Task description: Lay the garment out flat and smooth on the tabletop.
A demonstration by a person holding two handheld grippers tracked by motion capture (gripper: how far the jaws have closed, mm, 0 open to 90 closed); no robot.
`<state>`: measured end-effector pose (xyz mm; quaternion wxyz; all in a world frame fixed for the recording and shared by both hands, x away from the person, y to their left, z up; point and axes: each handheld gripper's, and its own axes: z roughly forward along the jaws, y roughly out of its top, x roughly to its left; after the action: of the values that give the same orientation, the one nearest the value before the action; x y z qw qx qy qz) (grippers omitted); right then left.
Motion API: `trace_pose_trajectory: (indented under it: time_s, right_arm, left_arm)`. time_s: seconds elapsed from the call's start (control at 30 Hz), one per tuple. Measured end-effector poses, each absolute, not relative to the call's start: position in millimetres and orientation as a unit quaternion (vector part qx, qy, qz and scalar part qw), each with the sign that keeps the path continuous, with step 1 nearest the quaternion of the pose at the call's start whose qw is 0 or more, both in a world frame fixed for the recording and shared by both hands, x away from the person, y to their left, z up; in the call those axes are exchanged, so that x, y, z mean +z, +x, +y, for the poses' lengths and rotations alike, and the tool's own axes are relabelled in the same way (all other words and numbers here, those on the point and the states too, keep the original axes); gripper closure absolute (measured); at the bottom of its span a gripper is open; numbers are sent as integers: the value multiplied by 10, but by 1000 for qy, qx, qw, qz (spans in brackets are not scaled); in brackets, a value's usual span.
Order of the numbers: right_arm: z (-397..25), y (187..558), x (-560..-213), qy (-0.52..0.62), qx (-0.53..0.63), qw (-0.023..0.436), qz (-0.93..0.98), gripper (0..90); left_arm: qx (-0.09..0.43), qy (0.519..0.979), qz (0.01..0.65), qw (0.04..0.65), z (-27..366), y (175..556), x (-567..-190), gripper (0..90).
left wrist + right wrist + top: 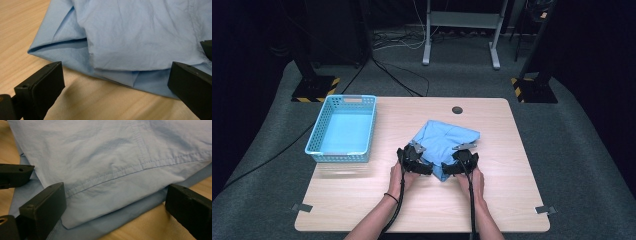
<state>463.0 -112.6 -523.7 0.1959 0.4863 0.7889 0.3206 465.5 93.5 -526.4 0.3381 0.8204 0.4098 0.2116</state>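
We see the folded blue cloth [445,141] lying mid-table, its long axis running diagonally from near-left to far-right. Soft, creased cotton with a stitched hem. Our left gripper [414,159] and right gripper [460,162] sit at its near edge, jaws spread wide, gripping nothing. Bare wood lies nearer us; the blue basket [323,131] stands left

Light blue cloth [446,141], folded in layers, stitched hem, lying flat mid-table, right of basket
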Motion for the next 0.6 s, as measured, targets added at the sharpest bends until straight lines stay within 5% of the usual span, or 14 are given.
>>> trace_pose_trajectory:
  time_s: [0.6]
  right_arm:
    - [-1103, 4291, -5248, 462, 326, 201, 800, 26]
  left_arm:
    - [207, 823, 403, 341, 981, 4326, -5270, 4]
